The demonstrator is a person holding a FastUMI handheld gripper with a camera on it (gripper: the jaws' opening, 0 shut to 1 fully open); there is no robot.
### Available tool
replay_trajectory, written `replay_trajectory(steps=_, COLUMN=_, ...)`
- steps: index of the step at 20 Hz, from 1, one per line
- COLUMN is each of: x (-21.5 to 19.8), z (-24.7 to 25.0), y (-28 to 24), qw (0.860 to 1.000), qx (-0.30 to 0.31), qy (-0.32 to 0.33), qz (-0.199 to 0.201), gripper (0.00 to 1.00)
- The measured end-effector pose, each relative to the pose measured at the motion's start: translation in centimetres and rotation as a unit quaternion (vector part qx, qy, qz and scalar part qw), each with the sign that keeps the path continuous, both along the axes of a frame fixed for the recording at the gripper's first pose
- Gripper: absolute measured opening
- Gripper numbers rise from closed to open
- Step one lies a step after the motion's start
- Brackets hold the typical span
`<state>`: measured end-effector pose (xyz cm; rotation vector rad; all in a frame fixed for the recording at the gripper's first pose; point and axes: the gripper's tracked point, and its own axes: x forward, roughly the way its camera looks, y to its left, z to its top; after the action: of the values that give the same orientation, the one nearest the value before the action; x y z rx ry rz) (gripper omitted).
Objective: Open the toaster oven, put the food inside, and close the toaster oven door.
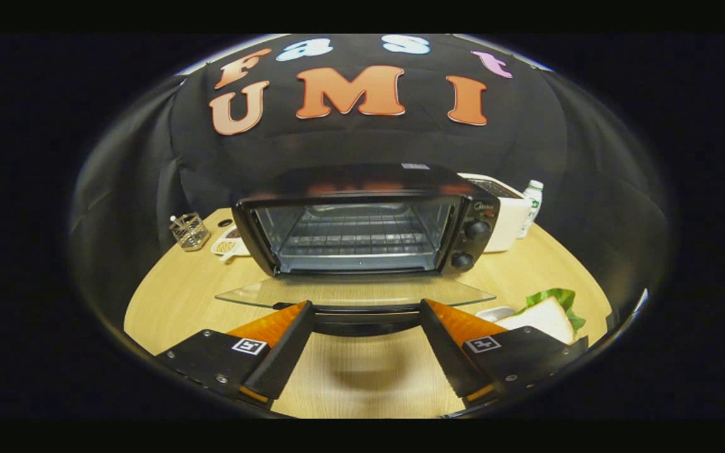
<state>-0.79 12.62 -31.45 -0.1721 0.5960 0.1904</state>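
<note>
Now my claw (362, 314) hangs wide and empty, its fingers either side of the handle (365, 309) of the toaster oven's (369, 220) dropped glass door (356, 291). The sandwich (542, 318) (lettuce showing) sits beside my right finger, near the tabletop's (167, 296) edge.
</note>
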Motion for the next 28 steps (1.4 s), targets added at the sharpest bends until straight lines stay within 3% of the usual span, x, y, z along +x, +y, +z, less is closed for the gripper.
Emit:
replay_trajectory(steps=12, x=-2.3, z=-7.5, y=-1.9, qw=0.998, qx=-0.005, qy=0.067, qz=-0.013, gripper=0.99)
replay_trajectory(steps=21, x=-2.5, z=-1.0, y=-2.2, qw=0.997, qx=0.033, qy=0.067, qz=0.035, gripper=0.99)
replay_trajectory(steps=28, x=-3.0, z=3.1, y=-9.3, qw=0.990, qx=0.067, qy=0.111, qz=0.058, gripper=0.99)
